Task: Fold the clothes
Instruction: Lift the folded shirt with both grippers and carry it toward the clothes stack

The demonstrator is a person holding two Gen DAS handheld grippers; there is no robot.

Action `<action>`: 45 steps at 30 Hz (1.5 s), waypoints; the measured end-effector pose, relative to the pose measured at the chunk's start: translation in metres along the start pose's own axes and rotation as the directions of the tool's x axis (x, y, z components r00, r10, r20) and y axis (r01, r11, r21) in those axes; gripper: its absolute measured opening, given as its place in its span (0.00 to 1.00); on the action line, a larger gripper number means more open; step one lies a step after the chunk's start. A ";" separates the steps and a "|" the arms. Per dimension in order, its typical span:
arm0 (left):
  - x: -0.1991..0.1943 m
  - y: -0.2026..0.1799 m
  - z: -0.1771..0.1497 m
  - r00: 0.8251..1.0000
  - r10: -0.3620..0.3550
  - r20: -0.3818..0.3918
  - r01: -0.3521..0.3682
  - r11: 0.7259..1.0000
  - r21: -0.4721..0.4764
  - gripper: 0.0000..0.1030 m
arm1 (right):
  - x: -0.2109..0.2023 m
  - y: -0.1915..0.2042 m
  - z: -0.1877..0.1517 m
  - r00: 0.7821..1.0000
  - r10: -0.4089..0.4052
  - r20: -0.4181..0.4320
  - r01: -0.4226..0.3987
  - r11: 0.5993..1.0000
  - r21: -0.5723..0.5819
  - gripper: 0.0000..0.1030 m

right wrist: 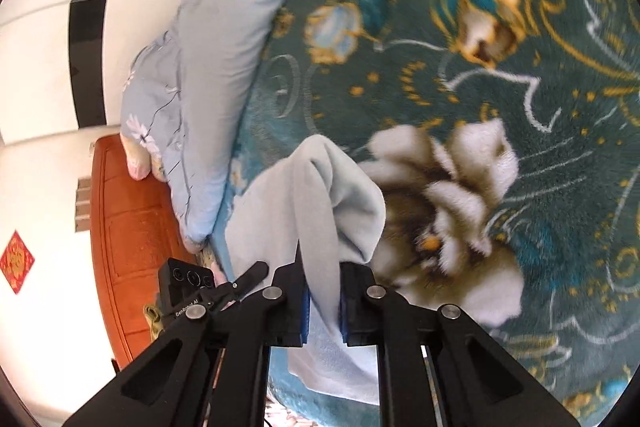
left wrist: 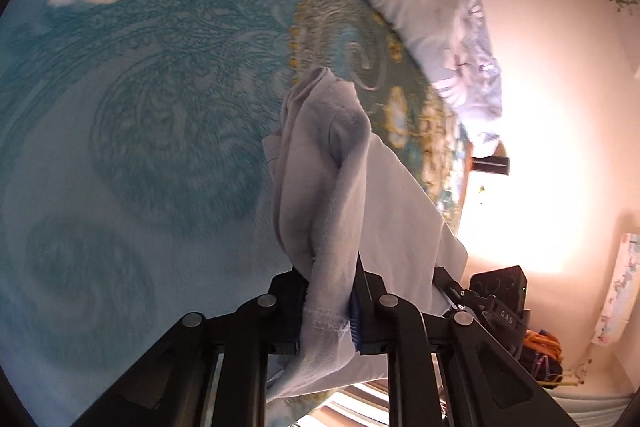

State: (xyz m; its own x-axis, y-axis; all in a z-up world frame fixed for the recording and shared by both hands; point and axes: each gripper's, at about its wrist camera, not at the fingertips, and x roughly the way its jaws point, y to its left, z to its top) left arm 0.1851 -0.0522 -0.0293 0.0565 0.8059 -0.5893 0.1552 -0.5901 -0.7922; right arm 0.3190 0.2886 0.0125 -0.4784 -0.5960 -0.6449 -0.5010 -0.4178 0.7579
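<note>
Teal flowered blanket point(left wrist: 132, 115) is covering the bed beneath us, with a pale blue pillow point(right wrist: 224, 39) lying along its edge. We are holding a light grey garment point(left wrist: 320, 163) lifted above the blanket: our left gripper point(left wrist: 328, 311) is pinching one bunched edge between its jaws, and our right gripper point(right wrist: 324, 301) is pinching another part of the cloth. We are probably gripping two points so we can spread it flat for folding
</note>
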 end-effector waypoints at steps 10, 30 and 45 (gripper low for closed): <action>-0.112 -0.024 -0.075 0.985 -0.129 0.113 0.129 0.992 0.007 0.18 | -0.046 0.092 -0.072 1.000 -0.014 -0.017 0.011 0.991 -0.133 0.11; -0.356 -0.012 -0.155 0.764 -0.193 0.616 0.217 0.975 0.037 0.18 | 0.030 0.316 -0.159 0.943 -0.007 -0.332 -0.186 0.817 -0.546 0.11; -0.436 0.003 -0.179 0.577 -0.155 0.802 0.215 0.976 0.034 0.18 | 0.092 0.427 -0.186 0.839 0.001 -0.544 -0.411 0.656 -0.633 0.11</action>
State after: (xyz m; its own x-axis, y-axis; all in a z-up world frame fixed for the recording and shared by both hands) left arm 0.3375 -0.3968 0.2537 -0.7825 0.5190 -0.3441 0.1300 -0.4043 -0.9054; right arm 0.1946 -0.0723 0.2952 -0.0094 -0.8735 -0.4868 0.3246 -0.4631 0.8247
